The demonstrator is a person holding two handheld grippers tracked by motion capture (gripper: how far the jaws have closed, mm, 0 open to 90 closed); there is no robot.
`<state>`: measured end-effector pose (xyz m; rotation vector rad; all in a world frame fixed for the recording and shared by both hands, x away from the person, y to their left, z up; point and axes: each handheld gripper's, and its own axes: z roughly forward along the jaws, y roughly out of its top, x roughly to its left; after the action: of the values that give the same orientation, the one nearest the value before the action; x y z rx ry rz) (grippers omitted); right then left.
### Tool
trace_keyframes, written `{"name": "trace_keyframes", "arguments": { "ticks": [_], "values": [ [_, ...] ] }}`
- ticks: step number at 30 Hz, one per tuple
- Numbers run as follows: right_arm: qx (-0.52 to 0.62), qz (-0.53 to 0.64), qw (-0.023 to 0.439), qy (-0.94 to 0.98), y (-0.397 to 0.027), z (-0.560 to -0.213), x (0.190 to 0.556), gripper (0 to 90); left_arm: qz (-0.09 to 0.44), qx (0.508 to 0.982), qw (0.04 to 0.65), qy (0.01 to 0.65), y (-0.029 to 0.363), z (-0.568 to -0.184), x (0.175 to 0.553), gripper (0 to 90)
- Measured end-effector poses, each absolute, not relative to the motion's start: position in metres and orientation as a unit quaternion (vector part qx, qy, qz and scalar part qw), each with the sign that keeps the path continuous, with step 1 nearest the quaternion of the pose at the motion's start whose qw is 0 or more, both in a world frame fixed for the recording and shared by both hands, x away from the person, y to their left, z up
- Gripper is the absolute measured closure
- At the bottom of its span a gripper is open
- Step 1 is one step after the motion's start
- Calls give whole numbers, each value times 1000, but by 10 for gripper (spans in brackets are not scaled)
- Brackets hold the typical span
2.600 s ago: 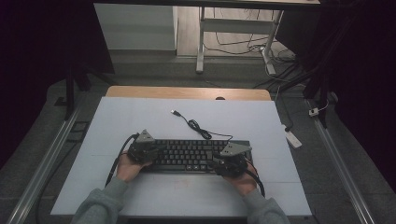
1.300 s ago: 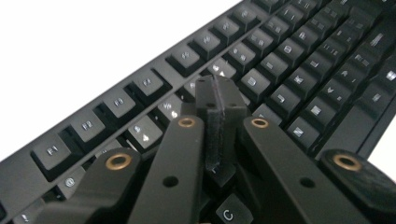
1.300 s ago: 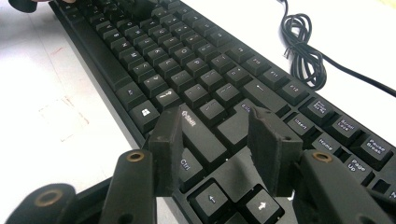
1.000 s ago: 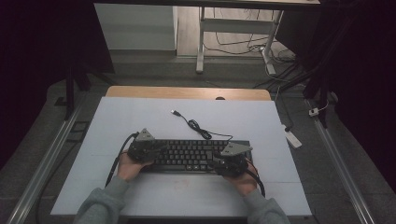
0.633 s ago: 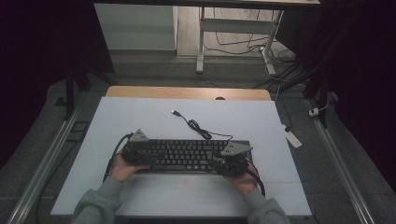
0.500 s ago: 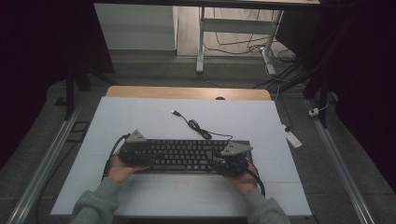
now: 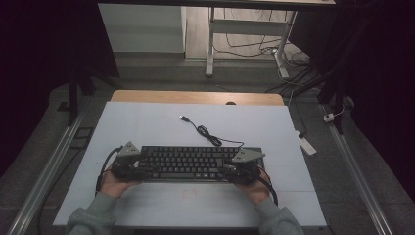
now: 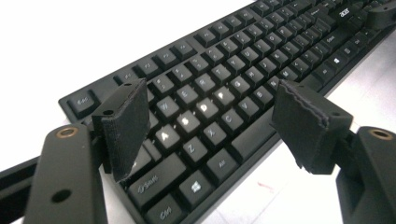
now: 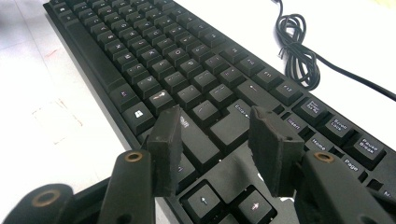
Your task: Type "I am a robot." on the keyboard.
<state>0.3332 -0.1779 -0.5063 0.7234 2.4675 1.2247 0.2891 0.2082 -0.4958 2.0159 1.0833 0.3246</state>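
Black keyboard (image 7: 195, 163) lies near the table's (image 7: 147, 122) front edge, a gripper at each end.
Left gripper (image 8: 210, 121) has just been opening, jaws wide above the keys, grasping nothing; right gripper (image 9: 215, 140) clenches the keyboard's right end. The keyboard's cable (image 7: 205, 133) coils just behind.

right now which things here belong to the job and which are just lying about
In the job: black full-size plastic keyboard; its black coiled cable; left gripper, open; right gripper.

Lying about: white power strip on the floor; metal table legs behind.
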Motion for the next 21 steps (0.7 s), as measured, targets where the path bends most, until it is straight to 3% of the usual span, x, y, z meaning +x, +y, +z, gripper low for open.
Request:
{"name": "trace_keyframes", "arguments": {
  "ticks": [14, 21],
  "values": [
    [242, 436, 146, 854, -168, -501, 333, 558, 124, 805, 395, 424, 209, -502, 287, 276],
    [232, 444, 141, 854, -156, -499, 336, 611, 123, 809, 390, 422, 207, -504, 288, 276]
  ]
}}
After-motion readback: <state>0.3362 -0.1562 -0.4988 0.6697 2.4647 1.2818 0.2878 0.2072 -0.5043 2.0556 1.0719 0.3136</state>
